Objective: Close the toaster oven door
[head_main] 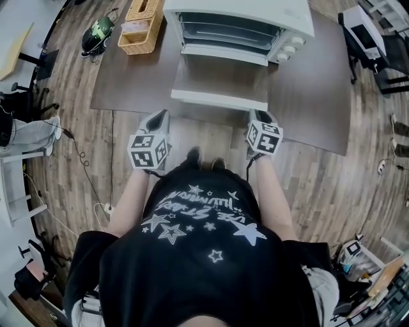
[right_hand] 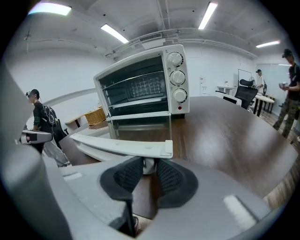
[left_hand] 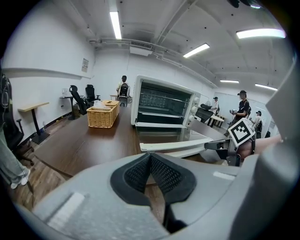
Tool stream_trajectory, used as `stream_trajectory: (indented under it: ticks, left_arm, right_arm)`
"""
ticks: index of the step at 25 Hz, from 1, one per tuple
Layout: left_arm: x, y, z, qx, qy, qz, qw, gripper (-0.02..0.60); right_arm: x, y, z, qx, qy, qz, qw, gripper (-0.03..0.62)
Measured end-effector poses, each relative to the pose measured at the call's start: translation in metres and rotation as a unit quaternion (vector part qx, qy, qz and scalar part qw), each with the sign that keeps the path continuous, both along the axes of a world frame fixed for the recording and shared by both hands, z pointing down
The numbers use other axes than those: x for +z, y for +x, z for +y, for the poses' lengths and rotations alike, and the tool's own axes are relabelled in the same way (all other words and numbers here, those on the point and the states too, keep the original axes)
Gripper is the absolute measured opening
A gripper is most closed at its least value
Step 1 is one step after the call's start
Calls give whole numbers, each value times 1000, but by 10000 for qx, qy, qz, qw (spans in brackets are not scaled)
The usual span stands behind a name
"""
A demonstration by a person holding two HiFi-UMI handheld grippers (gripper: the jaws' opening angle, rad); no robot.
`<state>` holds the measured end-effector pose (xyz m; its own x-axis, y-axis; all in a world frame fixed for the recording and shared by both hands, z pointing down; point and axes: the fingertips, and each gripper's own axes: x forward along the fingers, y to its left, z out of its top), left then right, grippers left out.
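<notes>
Jaws: the left gripper's (left_hand: pixel 150 157) are pressed together, empty; the right gripper's (right_hand: pixel 149 162) seem pinched on something white. On the table (head_main: pixel 307 96), the toaster oven's (head_main: pixel 246 18) door (head_main: pixel 220 80) lies flat open, and the white piece belongs to its handle (right_hand: pixel 122 146). Gripped at one end, the handle could slip out when lifted.

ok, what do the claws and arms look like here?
The left claw and right claw have light grey moulded bodies, each carrying a white cube with black square markers. The pads are dark and ribbed. The person wears a black short-sleeved T-shirt with white stars and lettering.
</notes>
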<state>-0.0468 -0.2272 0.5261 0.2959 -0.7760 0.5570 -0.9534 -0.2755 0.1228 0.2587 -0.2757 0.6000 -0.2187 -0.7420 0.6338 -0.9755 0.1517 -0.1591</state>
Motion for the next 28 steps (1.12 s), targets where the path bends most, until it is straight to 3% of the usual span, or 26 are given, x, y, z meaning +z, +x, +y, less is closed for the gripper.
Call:
stream_trajectory:
  ticks: [18,28]
  left_arm:
    - [-26,15,8,-455,385,12,9982,11]
    - [-31,17,9,-520,471,9,9975,11]
  right_arm:
    - [-49,1,-6,-265,167,-401,9987,86]
    - [-75,1,-15,-181,349,-606,9974,86]
